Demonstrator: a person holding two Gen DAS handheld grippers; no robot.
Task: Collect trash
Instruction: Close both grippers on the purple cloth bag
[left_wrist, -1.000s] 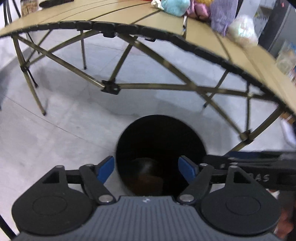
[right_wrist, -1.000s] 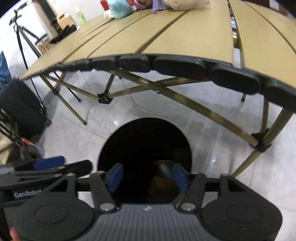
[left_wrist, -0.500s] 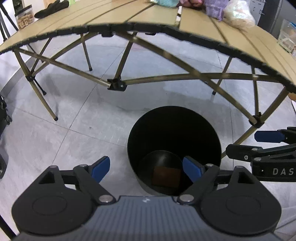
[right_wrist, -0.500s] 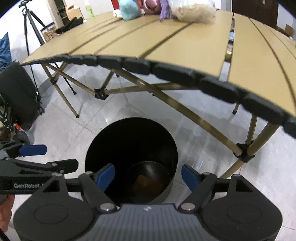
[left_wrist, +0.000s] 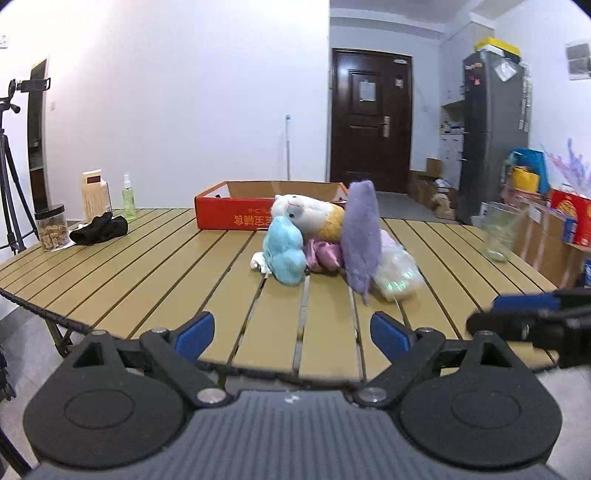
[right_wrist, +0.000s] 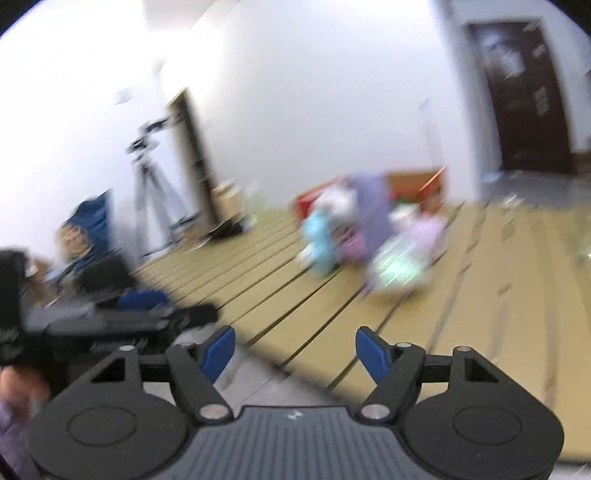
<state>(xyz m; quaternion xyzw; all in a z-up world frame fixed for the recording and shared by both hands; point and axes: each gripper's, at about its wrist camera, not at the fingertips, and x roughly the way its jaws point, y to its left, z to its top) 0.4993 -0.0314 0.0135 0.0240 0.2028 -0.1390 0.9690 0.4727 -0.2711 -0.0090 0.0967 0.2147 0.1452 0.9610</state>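
Both tongs, left (left_wrist: 291, 328) and right (right_wrist: 295, 349), gape apart and empty at the slatted tan desk's (left_wrist: 155, 273) near edge. The crumpled clear plastic wrapper (left_wrist: 397, 275) lies ahead beside the plush pile, rightward of the left tongs, so the right looks nearer.

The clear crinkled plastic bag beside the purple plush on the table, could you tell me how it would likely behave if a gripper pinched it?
The clear plastic bag looks thin and crumpled, so it would probably collapse between the fingers rather than hold shape. It seems light, likely sliding on the slatted table if pushed. It lies against the purple plush, which may shift too.
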